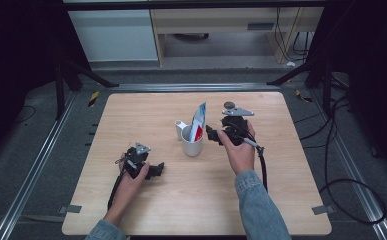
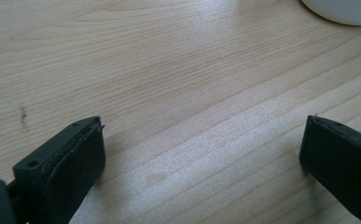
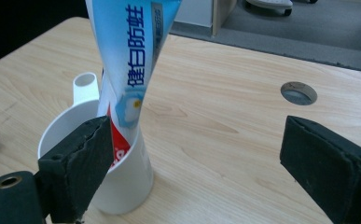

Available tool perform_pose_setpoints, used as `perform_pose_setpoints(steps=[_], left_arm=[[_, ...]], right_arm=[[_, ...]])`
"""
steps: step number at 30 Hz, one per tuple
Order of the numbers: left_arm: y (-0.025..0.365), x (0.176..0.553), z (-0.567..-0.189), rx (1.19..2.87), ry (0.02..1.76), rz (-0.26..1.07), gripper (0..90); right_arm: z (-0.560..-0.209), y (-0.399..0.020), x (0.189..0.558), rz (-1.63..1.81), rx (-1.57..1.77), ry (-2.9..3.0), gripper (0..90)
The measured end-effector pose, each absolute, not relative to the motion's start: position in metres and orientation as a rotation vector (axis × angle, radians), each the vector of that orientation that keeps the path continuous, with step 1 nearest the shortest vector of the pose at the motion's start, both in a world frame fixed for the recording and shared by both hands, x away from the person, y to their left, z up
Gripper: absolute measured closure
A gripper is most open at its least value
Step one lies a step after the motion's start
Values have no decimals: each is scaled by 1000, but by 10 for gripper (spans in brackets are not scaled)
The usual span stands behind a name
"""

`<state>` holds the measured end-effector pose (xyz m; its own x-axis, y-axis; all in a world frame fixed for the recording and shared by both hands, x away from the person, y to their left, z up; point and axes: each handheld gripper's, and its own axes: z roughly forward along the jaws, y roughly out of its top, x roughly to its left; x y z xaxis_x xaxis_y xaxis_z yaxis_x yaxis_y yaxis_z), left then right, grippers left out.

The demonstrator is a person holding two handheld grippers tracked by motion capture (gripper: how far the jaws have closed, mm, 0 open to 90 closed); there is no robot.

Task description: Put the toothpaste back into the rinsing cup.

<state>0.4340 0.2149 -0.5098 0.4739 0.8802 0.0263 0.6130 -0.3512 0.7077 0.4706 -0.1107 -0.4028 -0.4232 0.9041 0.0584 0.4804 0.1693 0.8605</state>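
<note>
Centrally on the wooden table [image 1: 191, 200], a white cup [image 1: 192, 145] holds an upright toothpaste tube [image 1: 198, 121]. The right gripper [image 1: 212, 135], jaws apart, sits just beside it; its view shows blue Chinese lettering. The left gripper [image 1: 156, 170], jaws apart, rests on bare wood.

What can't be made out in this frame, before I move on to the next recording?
- Lower end of the toothpaste tube: hidden inside the white cup in the right gripper view and the high view.
- Small print on the tube: too small in the high view.
- Cup in the left gripper view: cut off by the top edge.
- Left gripper jaw tips: too dark and small to separate in the high view.
</note>
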Motion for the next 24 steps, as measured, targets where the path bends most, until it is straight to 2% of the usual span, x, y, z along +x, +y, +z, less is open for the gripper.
perform_pose_setpoints(steps=[12,24], left_arm=[[213,434,-510,2088,1230,542,0],[213,434,-510,2088,1230,543,0]], right_arm=[[-418,-140,452,1033,1320,2047,80],[-457,-179,426,932,1419,2098,86]])
